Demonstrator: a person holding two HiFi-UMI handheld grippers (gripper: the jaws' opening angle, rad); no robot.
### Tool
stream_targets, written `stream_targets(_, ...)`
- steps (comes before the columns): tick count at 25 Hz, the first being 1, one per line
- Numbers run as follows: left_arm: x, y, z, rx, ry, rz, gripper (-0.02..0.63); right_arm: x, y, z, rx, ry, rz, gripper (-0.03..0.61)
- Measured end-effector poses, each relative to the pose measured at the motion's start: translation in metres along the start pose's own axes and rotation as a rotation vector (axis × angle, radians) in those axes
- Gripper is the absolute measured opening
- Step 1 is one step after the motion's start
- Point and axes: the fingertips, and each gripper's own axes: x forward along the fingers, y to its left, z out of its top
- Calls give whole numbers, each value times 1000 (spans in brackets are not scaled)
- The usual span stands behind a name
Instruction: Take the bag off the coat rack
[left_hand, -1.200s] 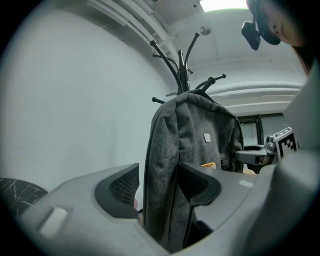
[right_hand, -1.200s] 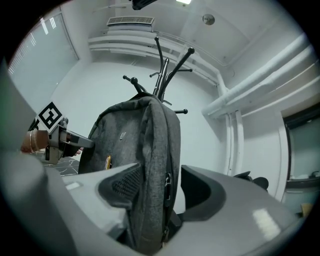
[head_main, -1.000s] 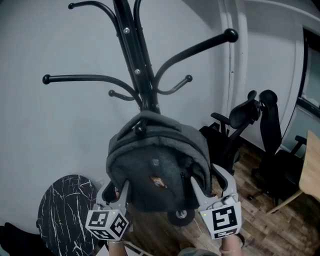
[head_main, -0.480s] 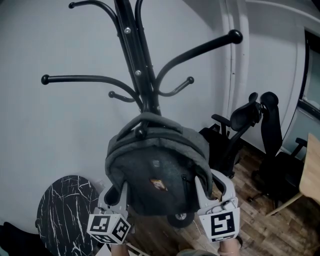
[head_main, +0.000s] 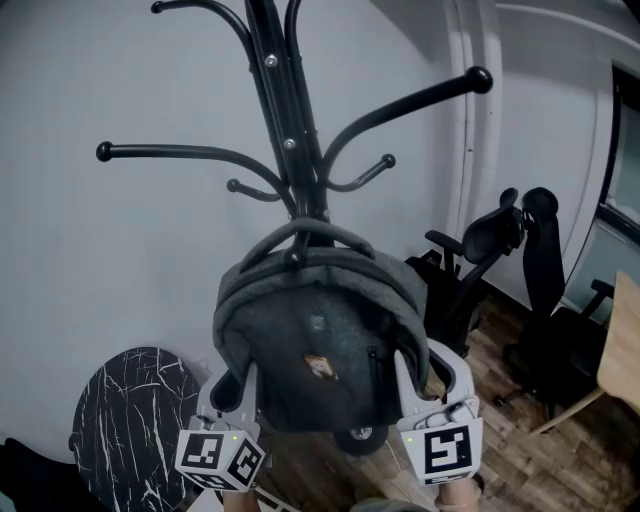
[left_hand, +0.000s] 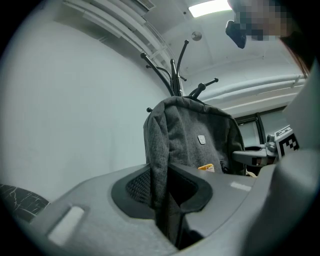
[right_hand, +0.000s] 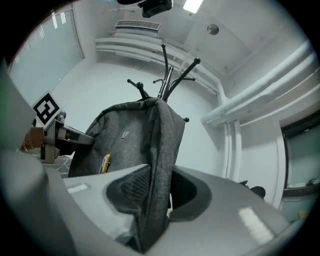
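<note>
A grey backpack (head_main: 315, 350) hangs by its top handle (head_main: 300, 232) from a hook of the black coat rack (head_main: 290, 140). My left gripper (head_main: 232, 378) is at the bag's lower left side and my right gripper (head_main: 428, 362) at its lower right side. Both pairs of jaws have just been closing, each with the bag's fabric between them. In the left gripper view the left gripper (left_hand: 162, 185) pinches a fold of the bag (left_hand: 200, 135). In the right gripper view the right gripper (right_hand: 152, 190) pinches the bag's (right_hand: 130, 135) other edge.
A round black marble-look table (head_main: 130, 420) stands low at the left. Black office chairs (head_main: 480, 250) are to the right, with a wooden desk edge (head_main: 622, 340) at the far right. The rack's other arms (head_main: 400, 100) stick out above the bag. A white wall is behind.
Both grippers' jaws have narrowed onto the bag's sides. The grippers and the bag have stayed in about the same place.
</note>
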Motion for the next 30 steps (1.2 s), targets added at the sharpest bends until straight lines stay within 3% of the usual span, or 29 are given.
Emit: stream_targets(30, -64, -15, 34, -4, -43, -4, 75, -58, 21, 40, -16, -46, -55, 101)
